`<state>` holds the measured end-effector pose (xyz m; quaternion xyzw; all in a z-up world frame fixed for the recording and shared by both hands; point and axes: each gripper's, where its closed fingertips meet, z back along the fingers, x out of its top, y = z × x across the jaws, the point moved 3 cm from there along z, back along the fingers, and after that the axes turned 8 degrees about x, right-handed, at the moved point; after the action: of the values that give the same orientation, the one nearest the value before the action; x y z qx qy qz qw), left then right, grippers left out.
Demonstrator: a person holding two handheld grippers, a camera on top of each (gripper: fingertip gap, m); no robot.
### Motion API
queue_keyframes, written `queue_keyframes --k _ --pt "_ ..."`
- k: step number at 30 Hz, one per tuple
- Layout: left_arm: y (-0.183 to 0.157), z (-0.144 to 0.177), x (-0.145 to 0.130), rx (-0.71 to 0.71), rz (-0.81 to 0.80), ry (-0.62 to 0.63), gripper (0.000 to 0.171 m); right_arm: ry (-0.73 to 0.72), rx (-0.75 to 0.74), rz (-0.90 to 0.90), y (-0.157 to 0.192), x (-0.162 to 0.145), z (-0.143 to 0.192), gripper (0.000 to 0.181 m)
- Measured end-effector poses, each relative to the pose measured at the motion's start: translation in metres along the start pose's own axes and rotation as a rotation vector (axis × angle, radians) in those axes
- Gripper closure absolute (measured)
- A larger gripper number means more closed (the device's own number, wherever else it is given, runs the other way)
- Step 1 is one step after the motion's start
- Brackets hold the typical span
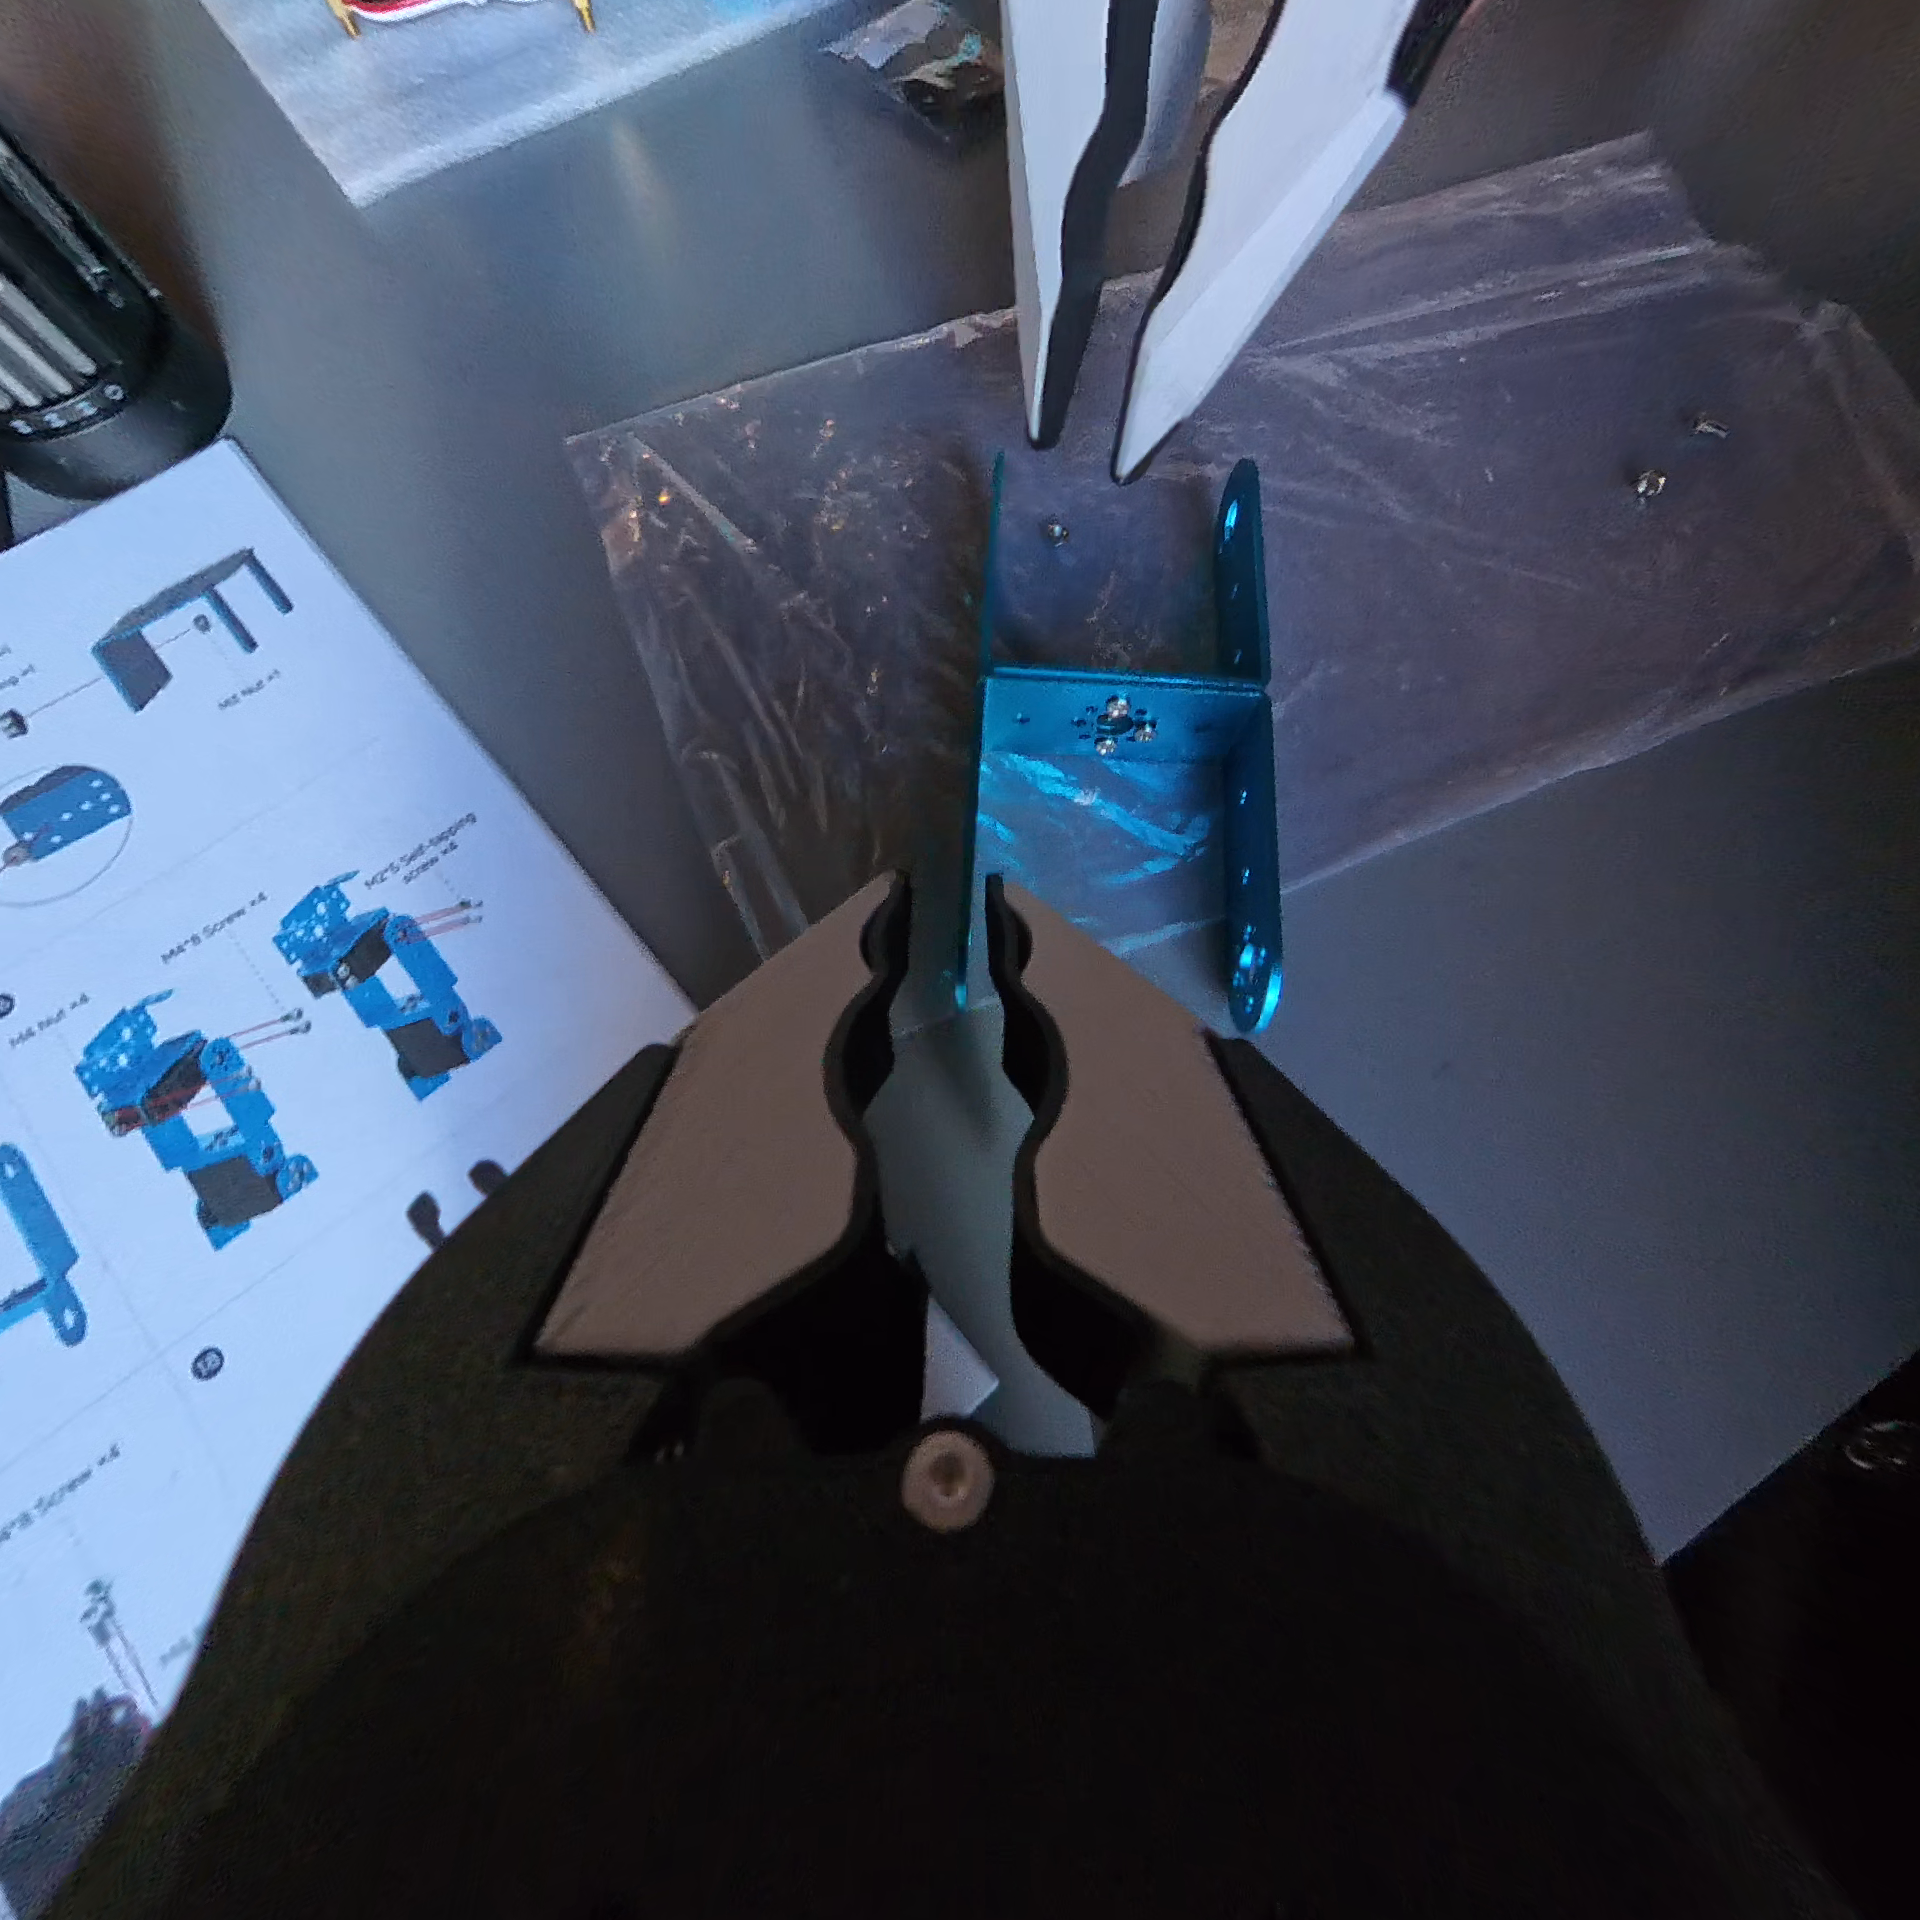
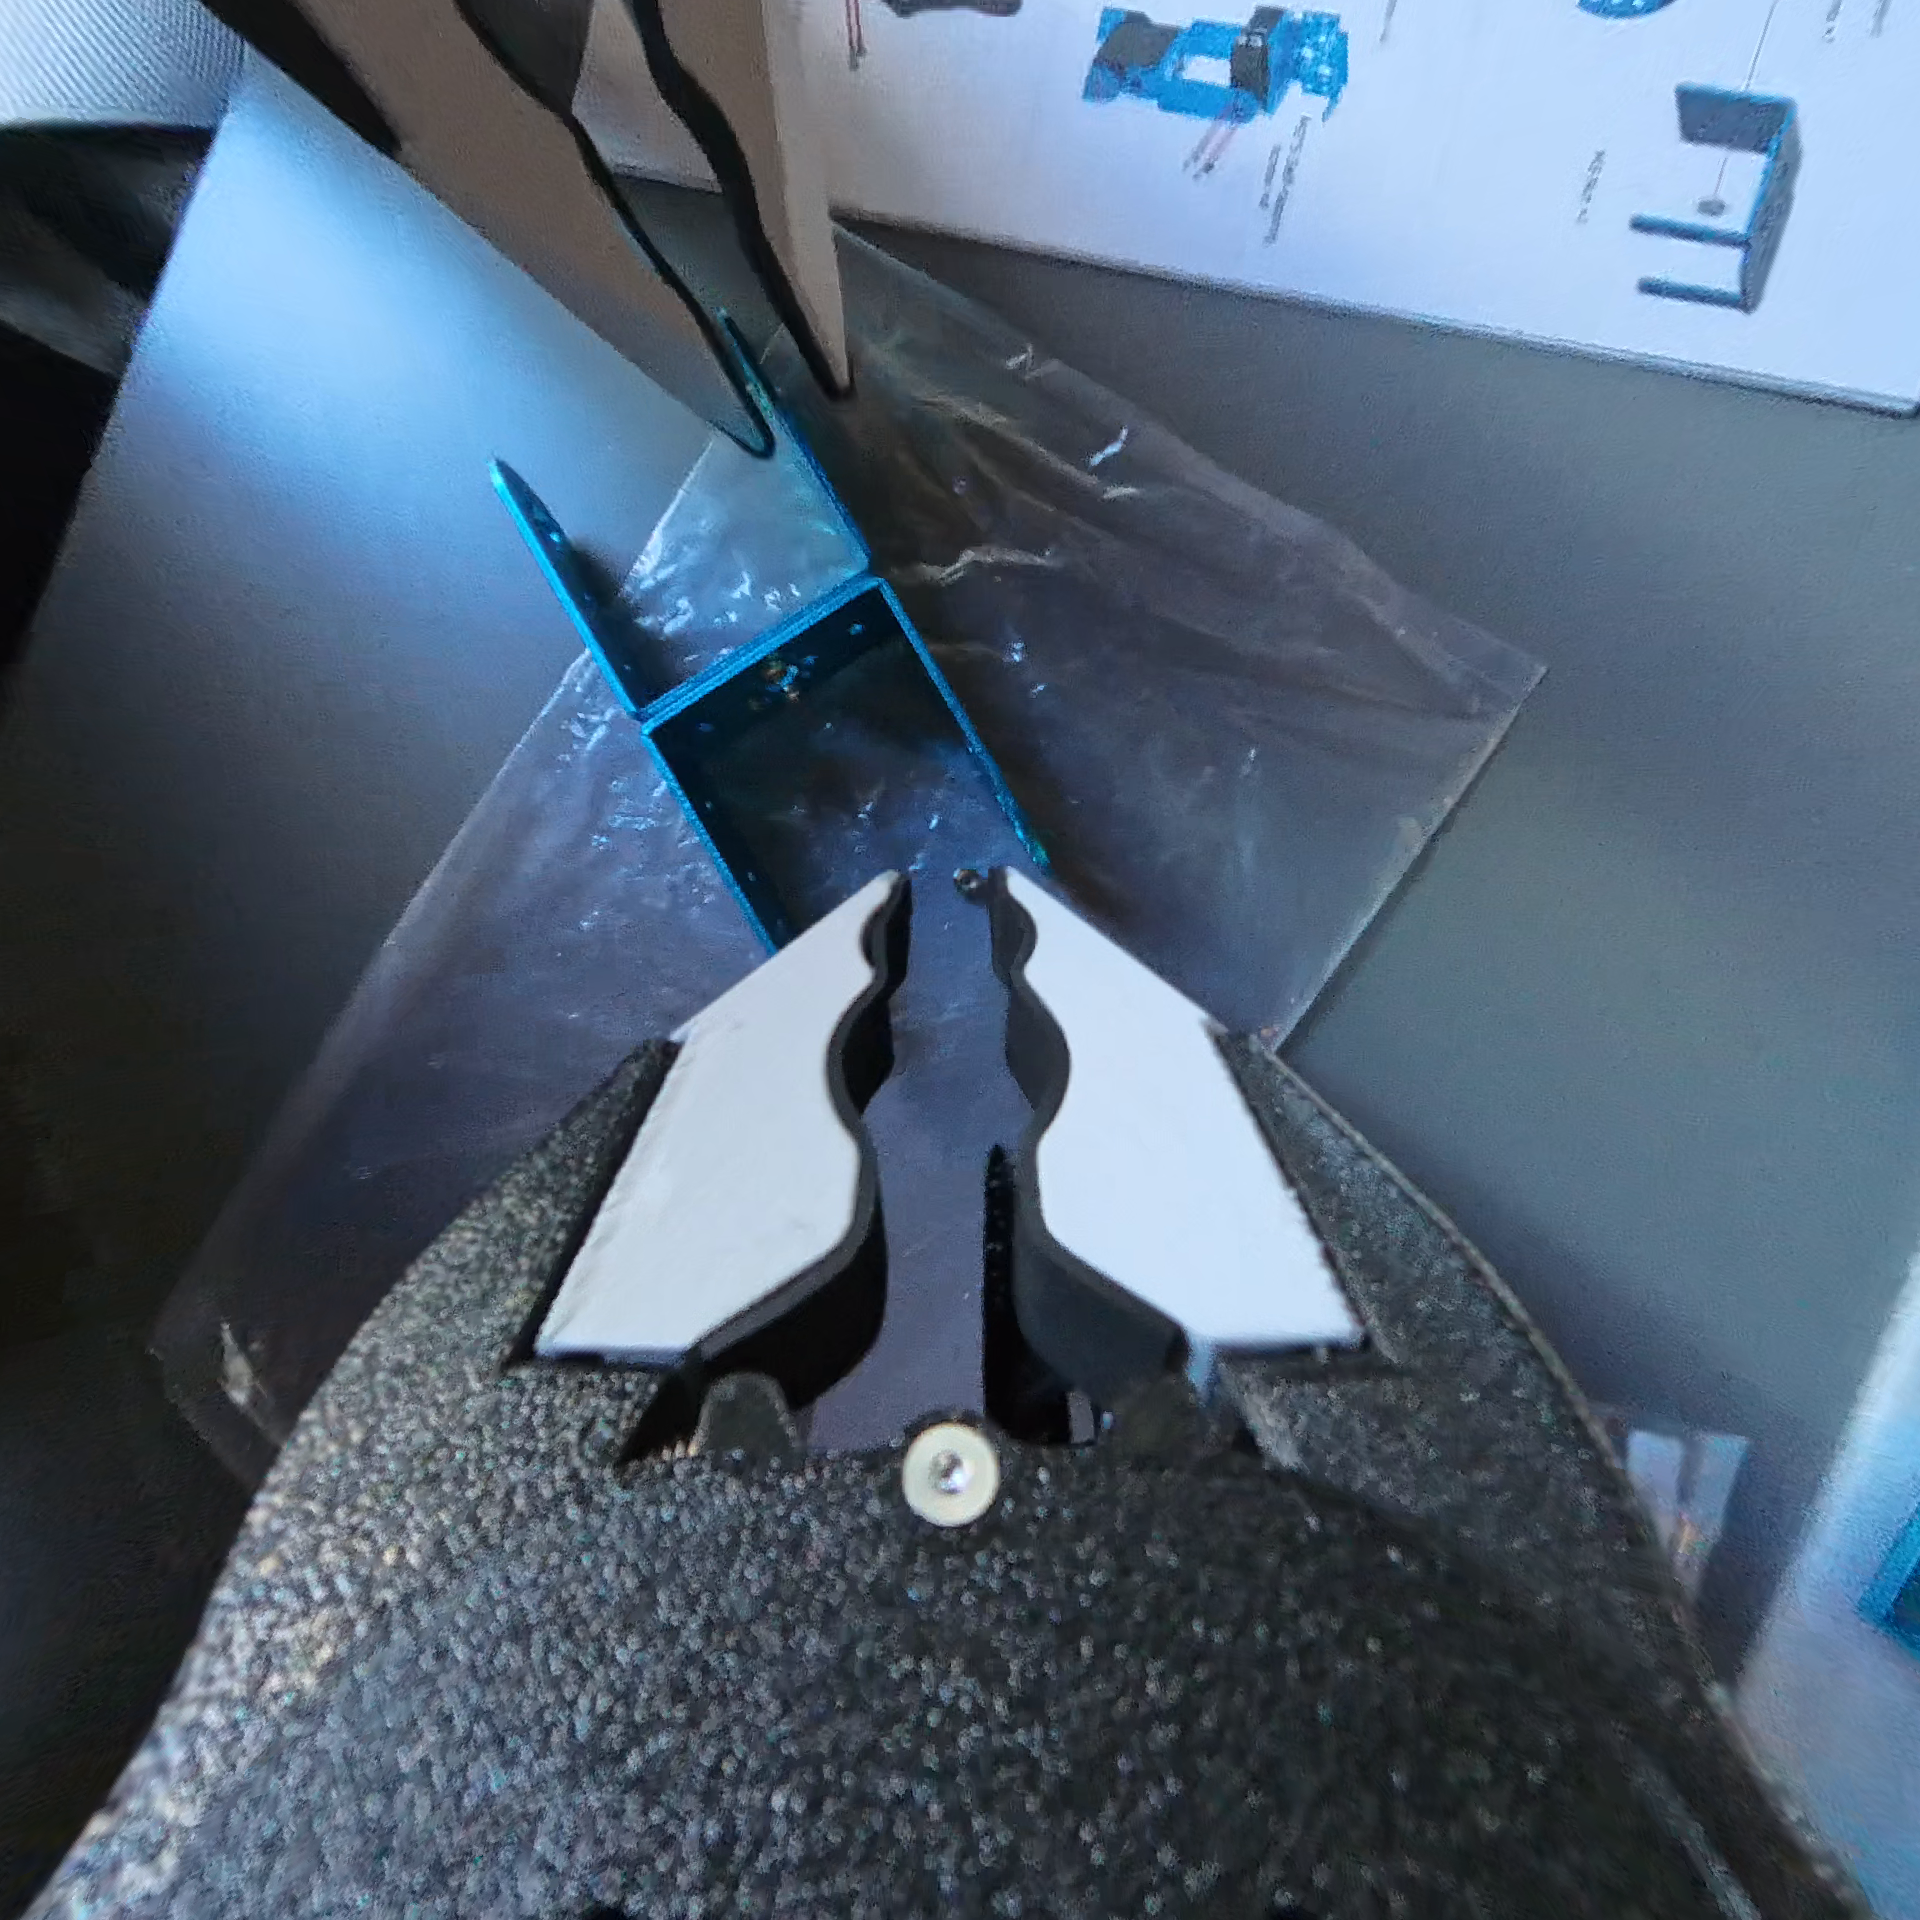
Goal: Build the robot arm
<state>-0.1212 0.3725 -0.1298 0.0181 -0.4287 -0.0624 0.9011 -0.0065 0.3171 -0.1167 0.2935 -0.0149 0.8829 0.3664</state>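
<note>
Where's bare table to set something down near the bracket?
Bare grey table right of the blue bracket, below the plastic bag. Another strip between bag and manual. Crowded: both grippers, left and right, at the bracket's ends; loose screws on the bag.

surface: grey table [image 1: 1558,1143] | on it: clear plastic bag [image 1: 1507,582], printed instruction sheet [image 1: 312,831], small dark packet [image 1: 925,73]

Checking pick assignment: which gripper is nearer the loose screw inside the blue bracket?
Right. The right gripper sits beside the screw at one end of the bracket; the left gripper straddles a bracket wall at the opposite end.
</note>
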Motion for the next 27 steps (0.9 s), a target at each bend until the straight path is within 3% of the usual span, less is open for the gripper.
queue_keyframes --k 10,16,21,27 --pt "0.003 0.01 -0.009 0.025 -0.024 0.017 0.153 0.1 0.029 0.027 -0.008 -0.008 -0.017 0.169" --pt "0.002 0.006 -0.01 -0.015 -0.02 0.022 0.153 0.088 0.083 0.034 -0.006 -0.004 -0.019 0.171" --pt "0.004 -0.001 -0.007 -0.019 -0.049 0.033 0.154 0.133 0.032 0.087 -0.006 -0.007 -0.018 0.176" --pt "0.0 -0.009 -0.005 -0.061 -0.155 0.073 0.166 0.007 0.086 0.06 0.001 -0.009 -0.009 0.177"
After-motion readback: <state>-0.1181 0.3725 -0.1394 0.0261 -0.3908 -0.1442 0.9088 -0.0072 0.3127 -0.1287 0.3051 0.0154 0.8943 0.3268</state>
